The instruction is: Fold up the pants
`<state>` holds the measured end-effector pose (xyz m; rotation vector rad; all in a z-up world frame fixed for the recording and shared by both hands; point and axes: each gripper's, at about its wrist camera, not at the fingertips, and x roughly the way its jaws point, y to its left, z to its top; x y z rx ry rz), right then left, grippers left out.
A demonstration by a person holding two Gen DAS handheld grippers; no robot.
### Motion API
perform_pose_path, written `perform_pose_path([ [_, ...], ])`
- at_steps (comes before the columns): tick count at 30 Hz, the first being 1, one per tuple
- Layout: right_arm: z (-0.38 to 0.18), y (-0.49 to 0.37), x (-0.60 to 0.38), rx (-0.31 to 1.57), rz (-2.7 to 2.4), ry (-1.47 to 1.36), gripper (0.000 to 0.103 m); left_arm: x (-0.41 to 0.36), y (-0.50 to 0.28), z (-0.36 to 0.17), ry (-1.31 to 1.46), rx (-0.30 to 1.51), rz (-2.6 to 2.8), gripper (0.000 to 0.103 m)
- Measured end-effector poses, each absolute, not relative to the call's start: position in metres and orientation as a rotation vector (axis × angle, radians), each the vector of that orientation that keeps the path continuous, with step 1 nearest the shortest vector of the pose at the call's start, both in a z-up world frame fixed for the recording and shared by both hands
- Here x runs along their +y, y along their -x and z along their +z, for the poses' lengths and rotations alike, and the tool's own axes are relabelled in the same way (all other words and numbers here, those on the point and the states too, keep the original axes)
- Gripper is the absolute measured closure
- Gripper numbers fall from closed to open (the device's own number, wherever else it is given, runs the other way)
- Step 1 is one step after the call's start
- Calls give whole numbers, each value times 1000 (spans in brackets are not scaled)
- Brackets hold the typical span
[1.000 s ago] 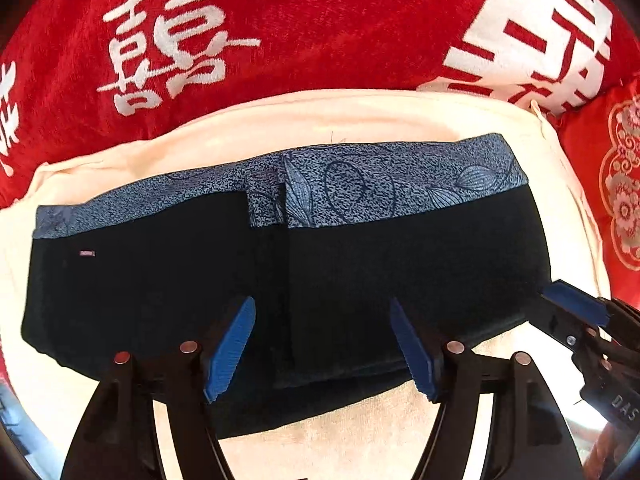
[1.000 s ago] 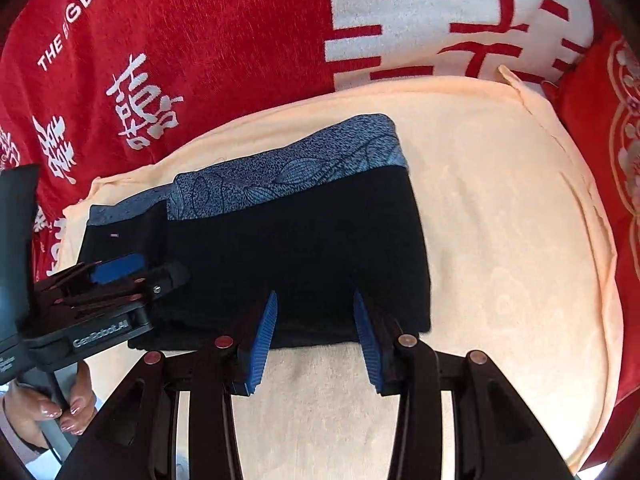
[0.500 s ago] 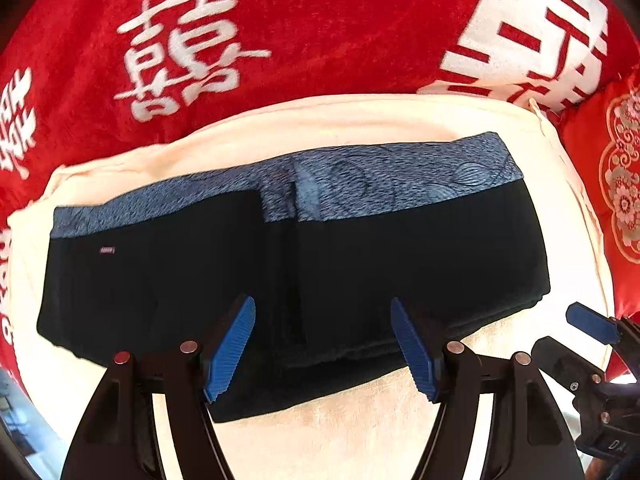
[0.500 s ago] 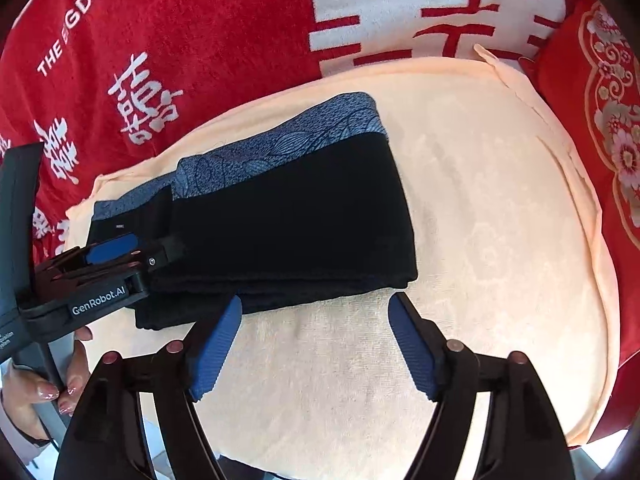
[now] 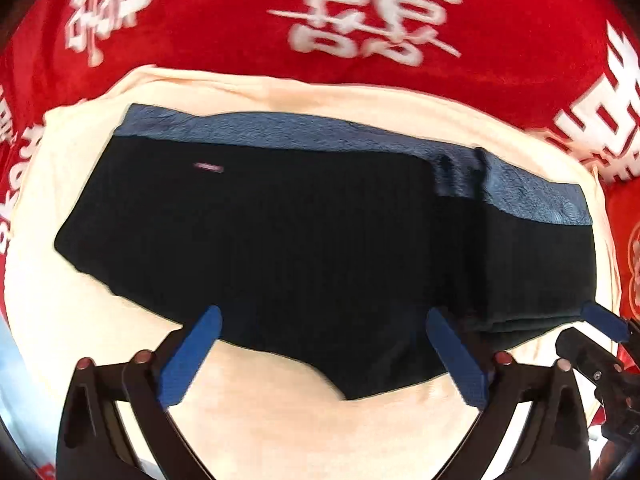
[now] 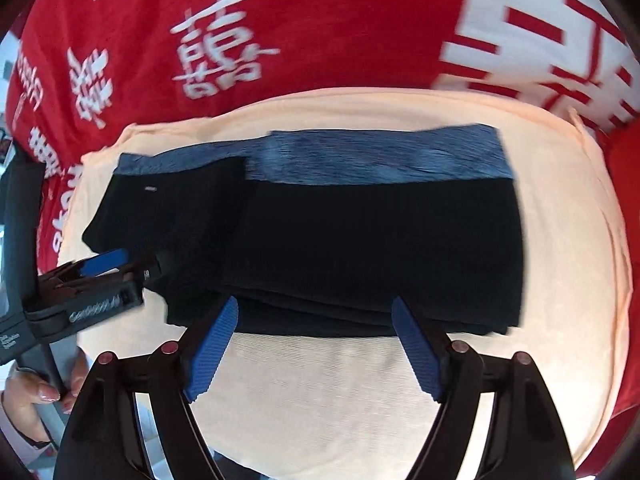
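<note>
Black pants [image 5: 304, 240] with a blue patterned waistband [image 5: 304, 130] lie folded on a cream cloth [image 5: 280, 420]; the right part is doubled over in layers. They also show in the right wrist view [image 6: 360, 248]. My left gripper [image 5: 324, 344] is open and empty, hovering over the pants' near hem. My right gripper [image 6: 316, 340] is open and empty at the near edge of the folded stack. The left gripper also shows in the right wrist view [image 6: 108, 272] at the pants' left end. The right gripper's fingertip [image 5: 604, 322] shows at the right edge of the left wrist view.
A red blanket [image 5: 224, 32] with white characters surrounds the cream cloth [image 6: 320, 400]. A red embroidered cushion [image 5: 628, 248] lies at the right. A hand [image 6: 28, 396] holds the left gripper's handle.
The left gripper has swung left, so the pants now sit further right in its view. The right gripper opened wide and drew back to the stack's near edge.
</note>
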<state>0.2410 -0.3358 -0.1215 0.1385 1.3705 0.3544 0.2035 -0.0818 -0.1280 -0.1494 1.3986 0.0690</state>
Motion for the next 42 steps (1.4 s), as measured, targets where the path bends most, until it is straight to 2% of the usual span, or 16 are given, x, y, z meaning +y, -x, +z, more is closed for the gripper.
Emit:
perform_pose_path([
  [17,-116,-258,-245,1395,434,-34,20,19,-200,-140,256,1415,169,0],
  [26,-132,-256,-230,1439,425,-5,20,48,-197,-149,274,1424,222,0],
  [33,-161,-246,-220,1560,426,1,20,56,-191,-152,284,1423,231,0],
  [35,-168,-238,-220,1609,452,-44,20,64,-188,-154,319,1422,234,0],
  [42,-169,-225,-215,1604,442,0,20,90,-183,-154,518,1367,194,0],
])
